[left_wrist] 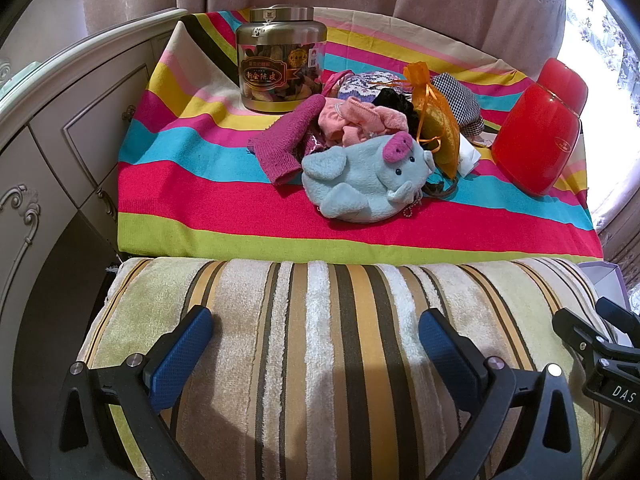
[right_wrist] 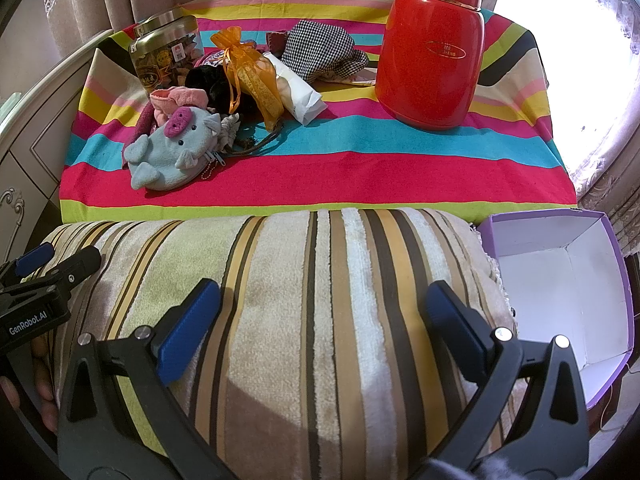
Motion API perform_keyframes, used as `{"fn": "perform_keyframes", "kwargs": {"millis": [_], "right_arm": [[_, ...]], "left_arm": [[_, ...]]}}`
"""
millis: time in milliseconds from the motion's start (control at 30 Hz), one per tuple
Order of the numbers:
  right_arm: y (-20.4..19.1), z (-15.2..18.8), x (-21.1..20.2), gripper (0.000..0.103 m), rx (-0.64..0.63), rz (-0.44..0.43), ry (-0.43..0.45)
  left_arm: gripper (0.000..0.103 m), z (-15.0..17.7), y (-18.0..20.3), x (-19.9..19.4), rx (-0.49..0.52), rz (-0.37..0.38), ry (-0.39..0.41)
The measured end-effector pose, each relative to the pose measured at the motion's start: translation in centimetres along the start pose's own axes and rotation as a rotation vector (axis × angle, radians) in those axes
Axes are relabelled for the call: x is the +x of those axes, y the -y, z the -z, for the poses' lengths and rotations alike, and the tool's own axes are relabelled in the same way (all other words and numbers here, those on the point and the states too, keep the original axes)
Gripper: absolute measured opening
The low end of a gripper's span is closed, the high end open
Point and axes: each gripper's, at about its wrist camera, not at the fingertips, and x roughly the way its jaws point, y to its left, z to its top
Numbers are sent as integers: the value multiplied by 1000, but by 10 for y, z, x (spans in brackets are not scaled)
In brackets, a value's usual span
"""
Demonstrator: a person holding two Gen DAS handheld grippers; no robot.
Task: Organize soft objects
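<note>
Soft things lie heaped near the middle of the striped cloth [left_wrist: 224, 200], left of centre in the right wrist view; at the far left of the cloth stands a jar [left_wrist: 280, 60] with a metal lid, just behind the heap; a purple sock [left_wrist: 280, 144] stretches from the jar's foot toward the front; beside it a pink cloth [left_wrist: 360, 120] is bunched up, and in front of that lies a pale blue pig toy [left_wrist: 360, 184] with a pink snout, its keychain touching the cloth; behind the pig sit something black and fuzzy [right_wrist: 214, 84], an orange mesh bag [right_wrist: 250, 76] tied with ribbon, a white packet [right_wrist: 300, 96] and a checked cloth [right_wrist: 320, 52]; well apart to the right stands a red flask [right_wrist: 432, 52], upright; nearer the cameras a striped cushion [right_wrist: 300, 320] fills the foreground, and at its right edge an open purple box [right_wrist: 560, 280] shows a white inside; the left gripper [left_wrist: 316, 324] hangs over the cushion with its jaws spread wide, grasping nothing; the right gripper [right_wrist: 320, 300] hangs likewise, jaws wide apart and holding nothing.
</note>
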Motion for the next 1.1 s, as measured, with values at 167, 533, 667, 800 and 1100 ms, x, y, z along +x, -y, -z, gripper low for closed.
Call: {"fn": "perform_keyframes", "kwargs": {"millis": [167, 533, 667, 800, 1100], "right_arm": [[0, 1, -1, 103, 2, -1, 2], [10, -18, 8, 103, -13, -86, -71], [7, -32, 16, 103, -46, -152, -73], [9, -47, 30, 103, -38, -190, -80], [17, -83, 57, 103, -25, -200, -71]], "left_arm": [[103, 0, -1, -1, -5, 11, -3], [99, -31, 12, 13, 42, 102, -36], [98, -62, 22, 33, 81, 102, -43], [98, -92, 35, 65, 148, 69, -76], [97, -116, 39, 118, 201, 42, -163]]}}
